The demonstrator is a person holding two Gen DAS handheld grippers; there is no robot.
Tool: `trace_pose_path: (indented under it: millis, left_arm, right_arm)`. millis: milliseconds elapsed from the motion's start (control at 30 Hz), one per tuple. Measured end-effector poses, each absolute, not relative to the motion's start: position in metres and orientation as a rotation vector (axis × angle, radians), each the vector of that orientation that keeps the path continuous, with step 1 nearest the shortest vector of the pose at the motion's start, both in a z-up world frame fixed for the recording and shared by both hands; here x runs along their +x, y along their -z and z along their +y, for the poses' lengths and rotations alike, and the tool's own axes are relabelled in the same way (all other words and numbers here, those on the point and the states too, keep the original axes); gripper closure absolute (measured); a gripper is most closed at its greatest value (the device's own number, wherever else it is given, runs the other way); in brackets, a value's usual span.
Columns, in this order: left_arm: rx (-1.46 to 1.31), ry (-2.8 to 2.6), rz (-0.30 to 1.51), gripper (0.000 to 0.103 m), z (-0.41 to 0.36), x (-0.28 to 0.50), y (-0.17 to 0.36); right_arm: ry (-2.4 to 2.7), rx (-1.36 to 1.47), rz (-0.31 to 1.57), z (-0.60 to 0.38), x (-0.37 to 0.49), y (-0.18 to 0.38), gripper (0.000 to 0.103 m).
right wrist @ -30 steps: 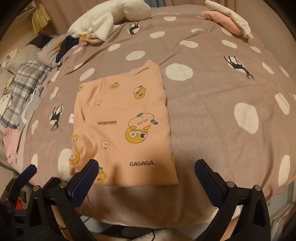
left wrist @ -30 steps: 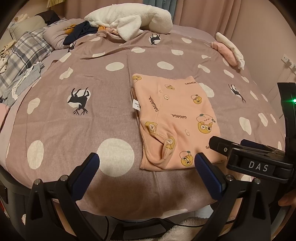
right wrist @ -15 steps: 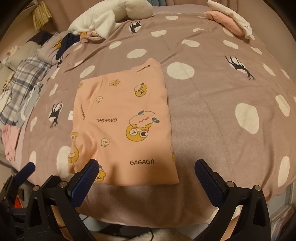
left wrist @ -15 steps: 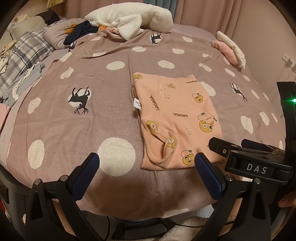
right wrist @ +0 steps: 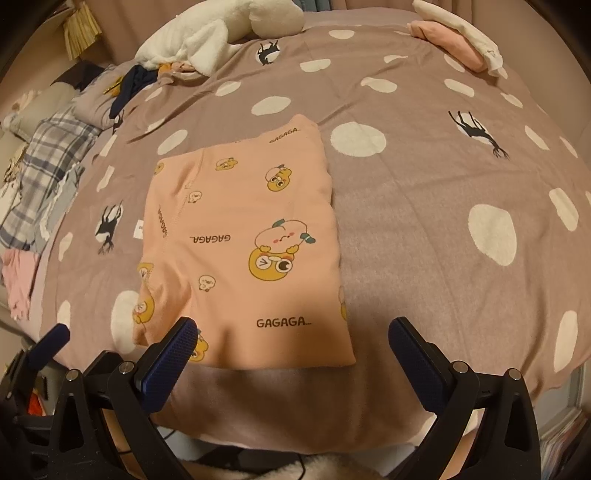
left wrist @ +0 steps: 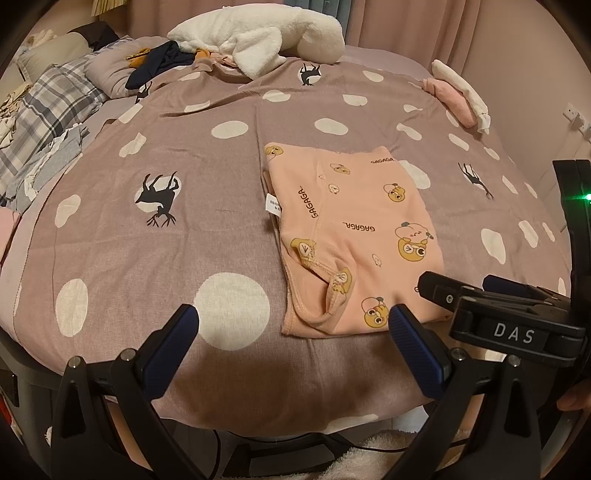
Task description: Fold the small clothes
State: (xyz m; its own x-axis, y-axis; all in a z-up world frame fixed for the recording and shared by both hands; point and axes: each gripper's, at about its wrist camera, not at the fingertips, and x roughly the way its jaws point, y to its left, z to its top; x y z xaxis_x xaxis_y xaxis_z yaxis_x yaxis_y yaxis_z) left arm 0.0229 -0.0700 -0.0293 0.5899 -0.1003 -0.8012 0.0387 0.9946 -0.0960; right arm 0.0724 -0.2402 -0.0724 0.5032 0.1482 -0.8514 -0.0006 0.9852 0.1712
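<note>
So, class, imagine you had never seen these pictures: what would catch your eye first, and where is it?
First, the peach garment with cartoon prints and "GAGAGA" lettering, lying folded flat near the front edge of the polka-dot bedspread. Next, the open left gripper and right gripper, hovering just before that edge and holding nothing. At the far side lies a fluffy white blanket.

Readable text: "GAGAGA" and "DAS"

"GAGAGA..." is printed several times across the folded pink garment (right wrist: pixel 240 243); "DAS" stands in white on the black body of the right hand-held gripper (left wrist: pixel 513 334). The garment's white tag (left wrist: pixel 272 203) is too small to read.
</note>
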Motion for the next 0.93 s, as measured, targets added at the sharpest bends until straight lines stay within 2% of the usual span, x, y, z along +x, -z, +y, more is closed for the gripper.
trace_pose_path:
  millis: [933]
  left_arm:
    - [-0.04, 0.073, 0.932, 0.0, -0.0714, 0.0235, 0.0309]
  right_arm:
    - [-0.078, 0.132, 1.054, -0.2397, 0.0736, 0.0741, 0.001]
